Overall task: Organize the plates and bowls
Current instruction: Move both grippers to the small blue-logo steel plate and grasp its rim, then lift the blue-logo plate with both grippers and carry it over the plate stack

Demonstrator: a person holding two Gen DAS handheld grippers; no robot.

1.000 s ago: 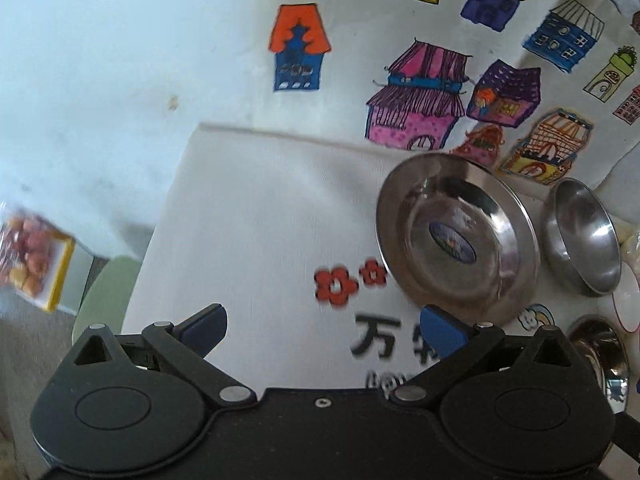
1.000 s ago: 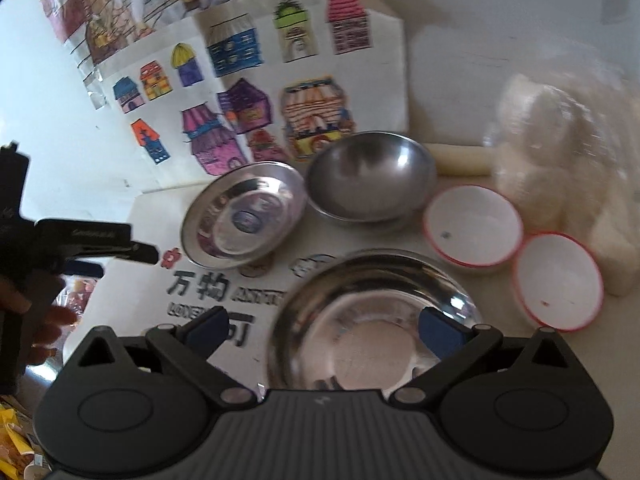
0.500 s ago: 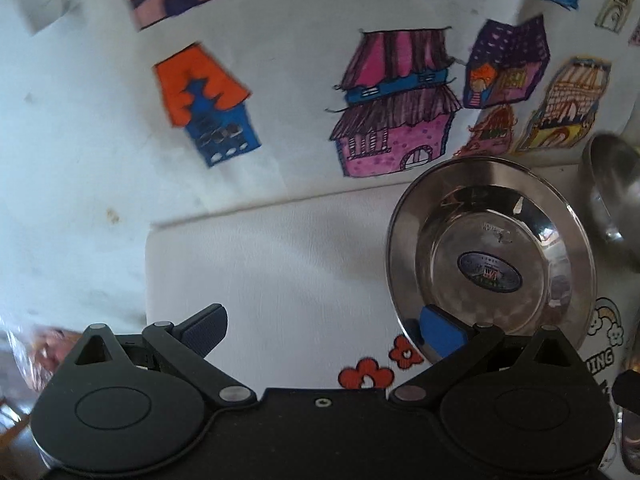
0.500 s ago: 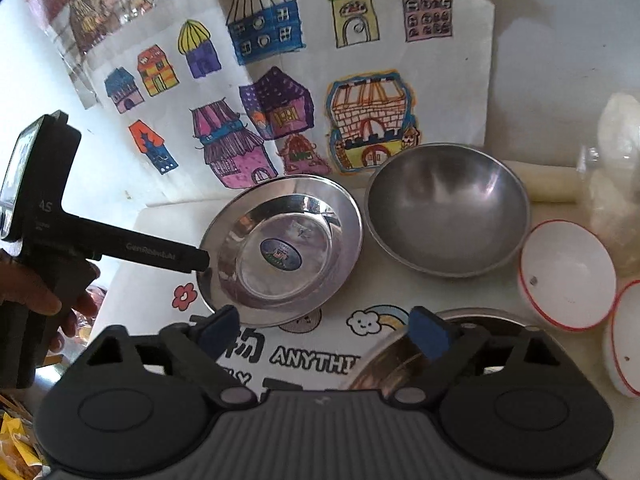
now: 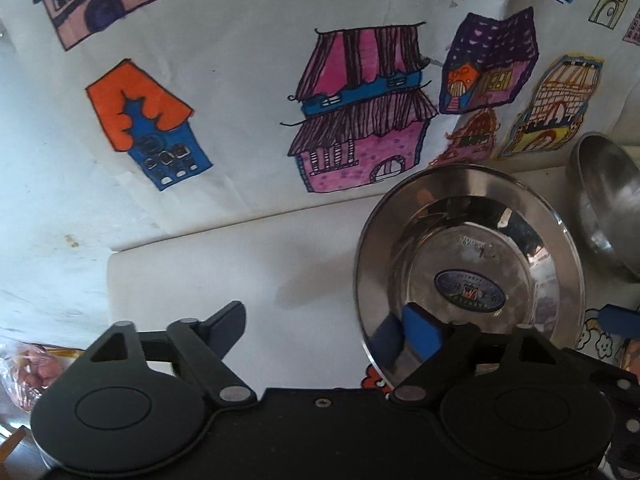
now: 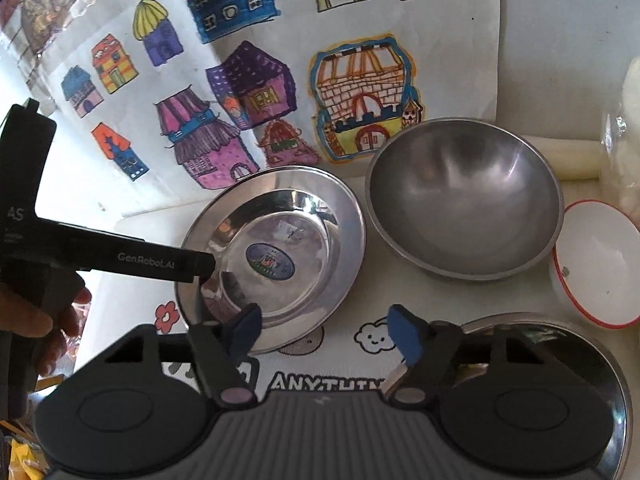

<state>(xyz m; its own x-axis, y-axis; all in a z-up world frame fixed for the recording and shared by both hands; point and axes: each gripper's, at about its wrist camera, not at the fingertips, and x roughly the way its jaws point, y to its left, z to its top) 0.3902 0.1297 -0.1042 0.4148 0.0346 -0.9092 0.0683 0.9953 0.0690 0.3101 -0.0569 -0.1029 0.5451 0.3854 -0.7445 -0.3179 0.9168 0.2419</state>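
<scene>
So over the last second the left gripper (image 5: 320,322) slid in, jaws wide open, straddling the steel plate's (image 5: 468,268) near-left rim, while the right gripper (image 6: 326,330) hangs open too, so a pickup looks next.

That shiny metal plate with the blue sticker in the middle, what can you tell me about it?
The steel plate is round and shallow, mirror-bright, with a wide flat rim and an oval blue sticker at its centre. It lies flat and right way up on the white printed cloth, below the house drawings and left of the steel bowl. The open left gripper has one blue finger over the plate's near edge; whether it touches is unclear.
</scene>
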